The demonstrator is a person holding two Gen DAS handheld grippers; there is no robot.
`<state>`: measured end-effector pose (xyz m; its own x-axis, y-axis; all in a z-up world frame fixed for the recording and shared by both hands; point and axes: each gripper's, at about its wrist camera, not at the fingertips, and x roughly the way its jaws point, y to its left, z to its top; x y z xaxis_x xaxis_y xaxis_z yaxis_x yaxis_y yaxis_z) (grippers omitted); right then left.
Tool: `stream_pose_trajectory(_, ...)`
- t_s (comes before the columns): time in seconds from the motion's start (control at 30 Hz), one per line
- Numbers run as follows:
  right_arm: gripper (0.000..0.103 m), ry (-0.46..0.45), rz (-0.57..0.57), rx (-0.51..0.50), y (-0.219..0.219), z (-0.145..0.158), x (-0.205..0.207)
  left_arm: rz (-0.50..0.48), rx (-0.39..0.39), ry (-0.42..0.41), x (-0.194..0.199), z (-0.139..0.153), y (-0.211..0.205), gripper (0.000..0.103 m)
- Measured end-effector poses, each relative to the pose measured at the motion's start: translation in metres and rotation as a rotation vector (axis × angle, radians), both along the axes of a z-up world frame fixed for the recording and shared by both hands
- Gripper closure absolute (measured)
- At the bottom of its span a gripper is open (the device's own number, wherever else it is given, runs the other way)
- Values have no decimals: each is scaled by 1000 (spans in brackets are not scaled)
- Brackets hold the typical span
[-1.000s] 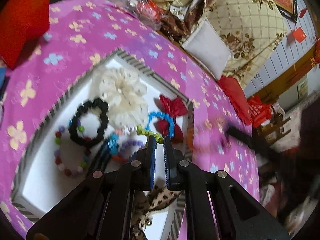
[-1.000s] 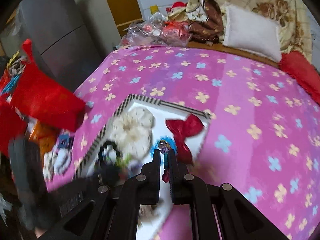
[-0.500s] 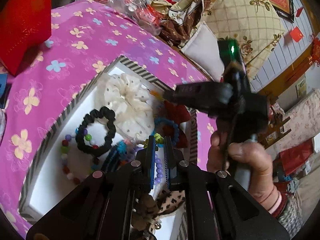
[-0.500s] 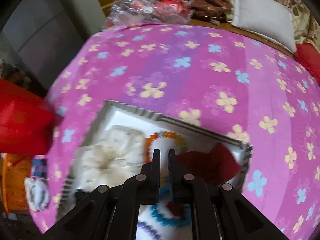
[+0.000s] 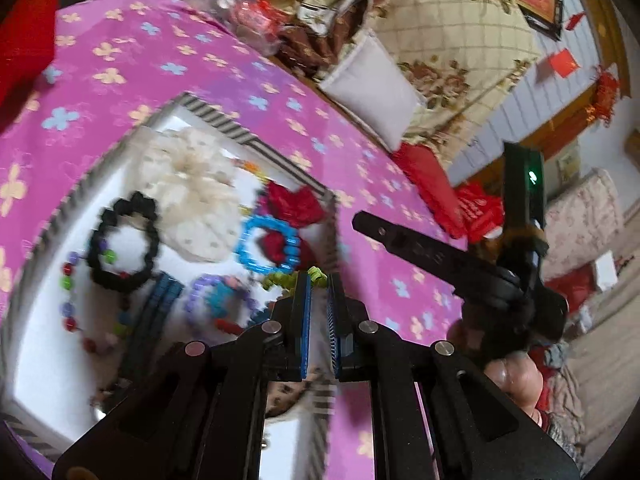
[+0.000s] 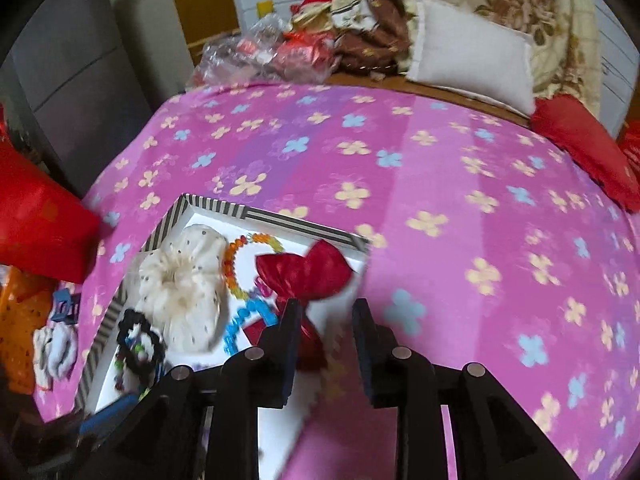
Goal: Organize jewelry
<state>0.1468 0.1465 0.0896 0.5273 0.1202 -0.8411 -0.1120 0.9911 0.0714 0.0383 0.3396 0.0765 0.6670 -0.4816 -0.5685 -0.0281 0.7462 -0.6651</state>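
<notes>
Looks mostly done tbh. The striped tray (image 6: 224, 209) on the bed already has the cream scrunchie (image 6: 182, 284), red bow (image 6: 308, 270), blue bracelet (image 5: 267, 246) and black one (image 5: 122, 242) in it. Left claw (image 5: 318, 280) is pinching a green bead bracelet (image 5: 280, 279) at the tray's edge; that's what's left. Right claw (image 6: 326, 312) is spread, empty.

— What are your tongs looking like?

— My left gripper (image 5: 318, 280) is showing black arms, round silver screws and ribbed blue pads (image 5: 305, 320). My right gripper (image 6: 325, 312) is showing plain black fingers (image 6: 289, 344) with the same silver screws.

— And at three o'clock in the left view?

— A green light (image 5: 532, 176) is glowing on the right tool's black body; my bare fingers (image 5: 516, 380) are showing at four o'clock.
</notes>
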Motion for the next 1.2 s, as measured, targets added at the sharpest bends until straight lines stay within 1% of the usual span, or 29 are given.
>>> stream_pose_trajectory(0.07, 76, 1, -12, 16, -12, 2, -14, -29, -16, -9, 0, 1, -8, 96)
stream_pose_trajectory(0.13, 75, 6, -16, 21, -21, 2, -26, -53, -22, 0, 2, 0, -16, 96)
stream_pose_trajectory(0.2, 75, 17, -19, 26, -29, -1, -39, -49, 16, 36, 5, -6, -24, 96)
stream_pose_trajectory(0.27, 75, 28, -25, 38, -35, -6, -50, -34, 79, 85, 8, -14, -30, 96)
stream_pose_trajectory(0.37, 75, 44, -29, 50, -40, -14, -63, -30, 118, 133, 9, -24, -32, 95)
stream_pose_trajectory(0.4, 75, 46, -28, 52, -40, -16, -68, -33, 121, 137, 9, -26, -32, 92)
stream_pose_trajectory(0.43, 75, 47, -28, 53, -41, -18, -73, -36, 123, 138, 8, -26, -31, 86)
stream_pose_trajectory(0.47, 75, 47, -29, 55, -41, -20, -78, -37, 127, 132, 6, -25, -31, 81)
stream_pose_trajectory(0.53, 74, 49, -29, 57, -41, -24, -89, -27, 142, 114, 4, -21, -30, 67)
stream_pose_trajectory(0.63, 74, 60, -24, 47, -40, -33, -108, -1, 219, 85, 0, -13, -32, 65)
stream_pose_trajectory(0.73, 74, 46, -17, 14, -36, -38, -125, 40, 333, 57, -5, -7, -36, 64)
stream_pose_trajectory(0.77, 74, 38, -13, 0, -34, -40, -133, 61, 387, 39, -8, -4, -39, 64)
stream_pose_trajectory(0.87, 74, 16, 0, -42, -30, -44, -155, 131, 523, -23, -17, 6, -46, 58)
stream_pose_trajectory(0.9, 74, 7, 3, -55, -30, -45, -163, 162, 566, -53, -22, 10, -49, 54)
stream_pose_trajectory(0.93, 74, 2, 3, -65, -32, -46, -169, 189, 598, -75, -24, 12, -51, 46)
stream_pose_trajectory(0.97, 74, -3, -1, -74, -35, -47, -176, 216, 628, -93, -28, 15, -52, 42)
stream_pose_trajectory(1.0, 74, -4, -9, -77, -39, -48, -183, 252, 665, -115, -33, 17, -53, 35)
stream_pose_trajectory(1.03, 74, -2, -16, -71, -43, -49, -187, 304, 715, -150, -40, 20, -55, 32)
stream_pose_trajectory(1.07, 74, 5, -23, -61, -49, -49, -192, 335, 746, -169, -44, 20, -56, 32)
stream_pose_trajectory(1.13, 73, 15, -37, -45, -61, -50, -203, 385, 784, -186, -52, 23, -57, 31)
stream_pose_trajectory(1.2, 73, 5, -45, -43, -69, -47, -214, 430, 751, -186, -64, 26, -50, 31)
